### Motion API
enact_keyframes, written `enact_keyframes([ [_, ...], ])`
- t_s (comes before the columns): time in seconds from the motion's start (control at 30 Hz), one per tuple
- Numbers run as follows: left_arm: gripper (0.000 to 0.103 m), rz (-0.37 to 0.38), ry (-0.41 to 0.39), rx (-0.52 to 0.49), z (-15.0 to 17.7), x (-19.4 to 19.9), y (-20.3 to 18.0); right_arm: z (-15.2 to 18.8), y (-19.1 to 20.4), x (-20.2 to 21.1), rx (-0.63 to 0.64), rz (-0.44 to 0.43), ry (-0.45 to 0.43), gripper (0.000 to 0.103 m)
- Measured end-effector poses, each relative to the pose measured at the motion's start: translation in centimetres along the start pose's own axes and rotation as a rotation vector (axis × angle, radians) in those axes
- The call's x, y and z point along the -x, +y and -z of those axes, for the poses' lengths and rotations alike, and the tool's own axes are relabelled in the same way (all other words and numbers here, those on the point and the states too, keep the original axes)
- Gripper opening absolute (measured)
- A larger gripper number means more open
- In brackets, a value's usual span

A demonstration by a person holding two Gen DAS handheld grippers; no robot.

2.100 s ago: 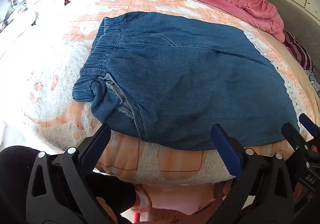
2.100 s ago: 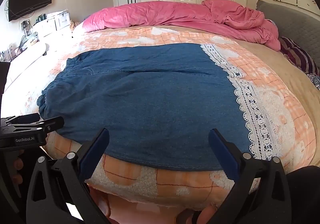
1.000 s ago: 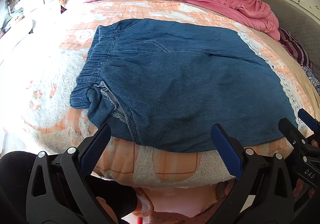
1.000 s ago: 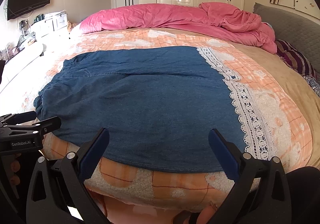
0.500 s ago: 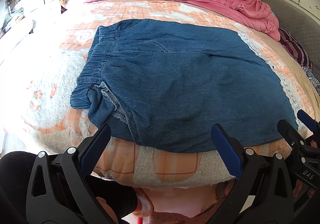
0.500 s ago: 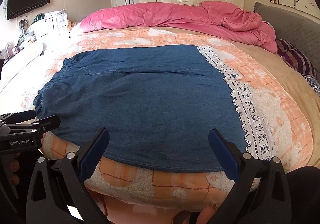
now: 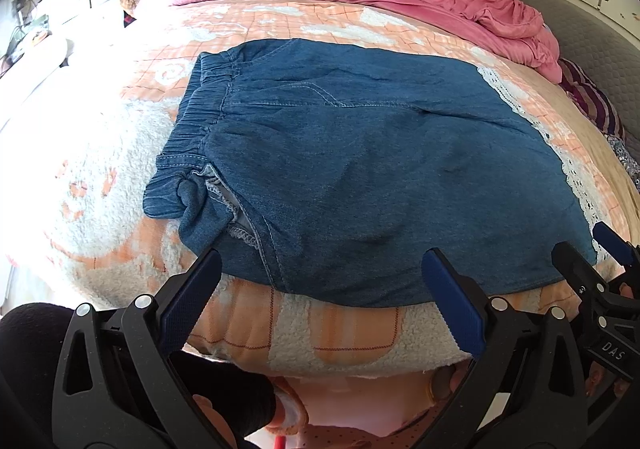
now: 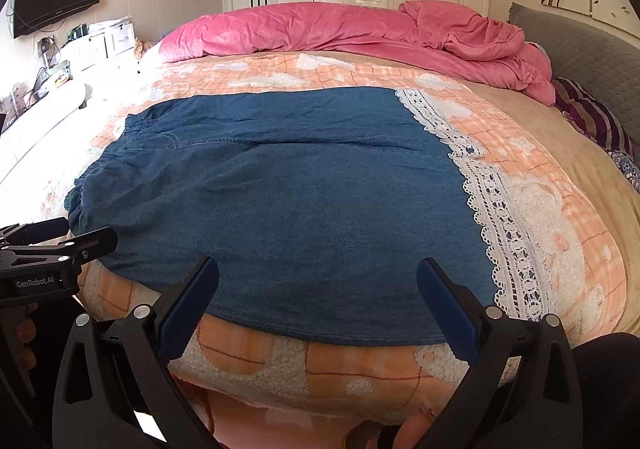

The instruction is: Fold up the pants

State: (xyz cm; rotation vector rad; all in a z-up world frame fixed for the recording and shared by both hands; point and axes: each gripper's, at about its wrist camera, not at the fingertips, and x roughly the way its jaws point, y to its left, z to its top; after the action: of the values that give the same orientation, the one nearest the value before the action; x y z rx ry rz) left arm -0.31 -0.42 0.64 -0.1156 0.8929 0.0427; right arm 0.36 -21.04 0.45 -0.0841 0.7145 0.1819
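We see denim pants (image 7: 360,169) lying flat on bed's orange plaid blanket (image 7: 248,25), elastic waistband (image 7: 196,121) toward left, white lace hem (image 8: 500,217) toward right. Near edge of pants reaches front edge of bed. Our left tool (image 7: 320,289) hovers at that near edge by waistband corner, jaws spread wide, gripping nothing. Our right tool (image 8: 318,295) hovers at near edge closer to lace, jaws likewise spread, empty. Pink duvet (image 8: 360,33) bunched at far side of bed.
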Motion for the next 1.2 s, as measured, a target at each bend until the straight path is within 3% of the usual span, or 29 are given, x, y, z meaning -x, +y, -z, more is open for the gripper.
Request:
enact_keyframes([
  [0.4,0.094,-0.005,-0.006,0.008,-0.2,0.4,0.1,-0.7,-0.2,-0.1,-0.007,-0.015,0.005,0.099],
  [0.57,0.094,0.013,-0.007,0.027,-1.3,0.8,0.4,-2.1,-0.3,-1.2,-0.008,-0.052,0.045,0.099],
  [0.8,0.094,-0.010,0.024,0.001,-4.2,0.2,1.8,-5.9,-0.7,-3.0,0.032,-0.076,0.075,0.099],
  [0.93,0.094,-0.010,0.058,0.037,-6.7,-1.0,3.7,-8.7,-0.4,-4.3,0.059,-0.123,0.088,0.099],
  [1.03,0.094,-0.069,0.050,0.035,-9.3,-1.6,4.6,-10.9,-0.2,-6.1,0.062,-0.182,0.132,0.099],
  [1.2,0.094,-0.077,0.060,0.068,-14.1,-3.2,6.9,-13.9,0.7,-8.6,0.123,-0.225,0.146,0.099],
])
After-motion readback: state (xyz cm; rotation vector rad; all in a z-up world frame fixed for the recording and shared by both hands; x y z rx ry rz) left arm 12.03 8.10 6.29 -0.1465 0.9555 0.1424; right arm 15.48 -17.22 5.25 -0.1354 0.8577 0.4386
